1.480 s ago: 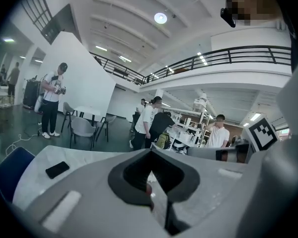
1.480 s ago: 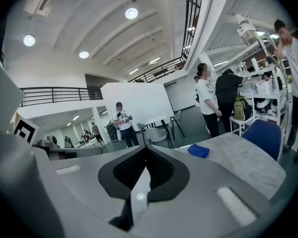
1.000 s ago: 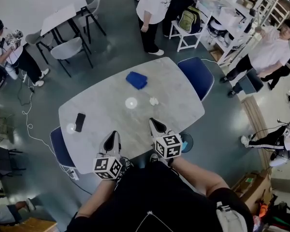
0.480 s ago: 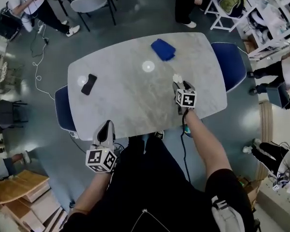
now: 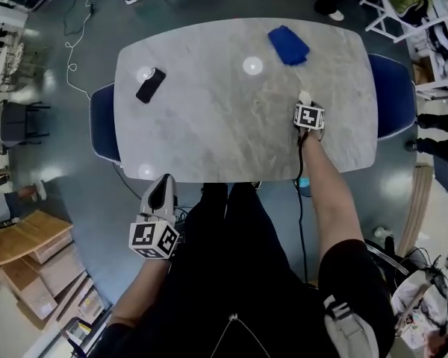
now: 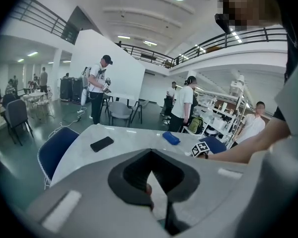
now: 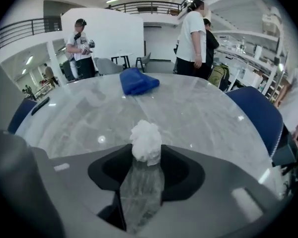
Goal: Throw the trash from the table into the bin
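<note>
Holds the right gripper tipped steeply down onto the right part of the marble table, forearm stretched out from the near edge. Shows its jaws parted, having just been closing a little, with a crumpled white paper wad standing on the tabletop between the tips. Leaves bare marble visible through the gap on the near side of the wad. Gives no way of telling whether the pads touch the wad's sides, and shows no squeeze on it.

Carries the left gripper off the table, just past the near left edge and over the grey floor, beside dark trousers. Has those jaws together at the tips, with nothing between them.

Elsewhere on the table: a folded blue cloth at the far right, well beyond the wad, and a black phone at the far left. Off the table: a blue chair tucked in at the left end, another blue chair at the right end, and people standing on the far side in both gripper views.
</note>
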